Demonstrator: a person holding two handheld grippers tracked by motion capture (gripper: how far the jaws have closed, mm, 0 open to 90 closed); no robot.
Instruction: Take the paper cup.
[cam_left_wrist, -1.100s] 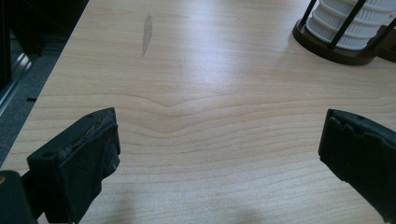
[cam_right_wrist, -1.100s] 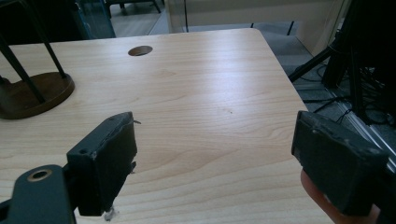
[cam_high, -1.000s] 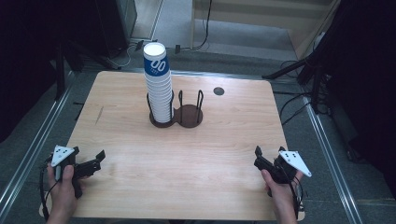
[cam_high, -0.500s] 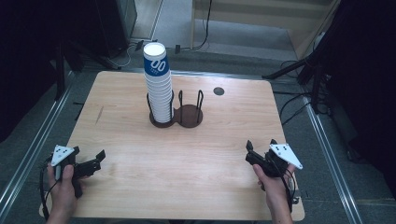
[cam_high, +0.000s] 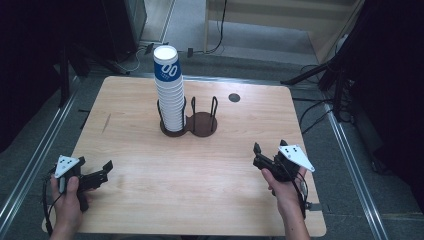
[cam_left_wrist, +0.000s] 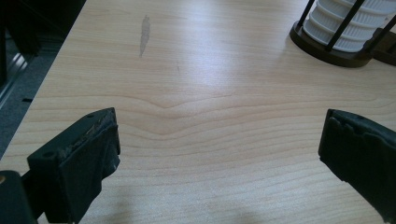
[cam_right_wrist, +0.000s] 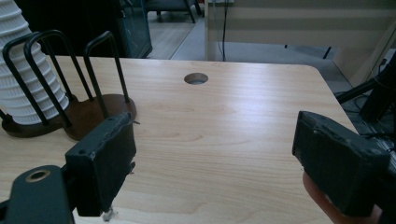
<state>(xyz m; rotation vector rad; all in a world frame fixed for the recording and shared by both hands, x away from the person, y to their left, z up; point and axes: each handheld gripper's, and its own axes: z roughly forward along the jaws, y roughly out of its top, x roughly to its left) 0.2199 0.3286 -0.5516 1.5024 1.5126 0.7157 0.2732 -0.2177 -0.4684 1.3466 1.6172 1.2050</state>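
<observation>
Light wood-grain table (cam_high: 200, 175), rounded corners, round grommet hole (cam_high: 234, 97) near far edge, faint grey smear (cam_high: 106, 123) toward left side. Grey floor beyond, cables trailing, dark equipment at both sides.

Cup stack (cam_high: 169, 92) upright in left ring of dark two-ring holder (cam_high: 189, 120), mid-table toward far edge; right ring empty. Top cup blue, white "00" legible, smaller print beneath unreadable.

Left gripper (cam_high: 102, 170) at near-left corner, jaws spread, nothing between. Right gripper (cam_high: 259, 154) near right edge, jaws spread, empty, well apart from stack.
</observation>
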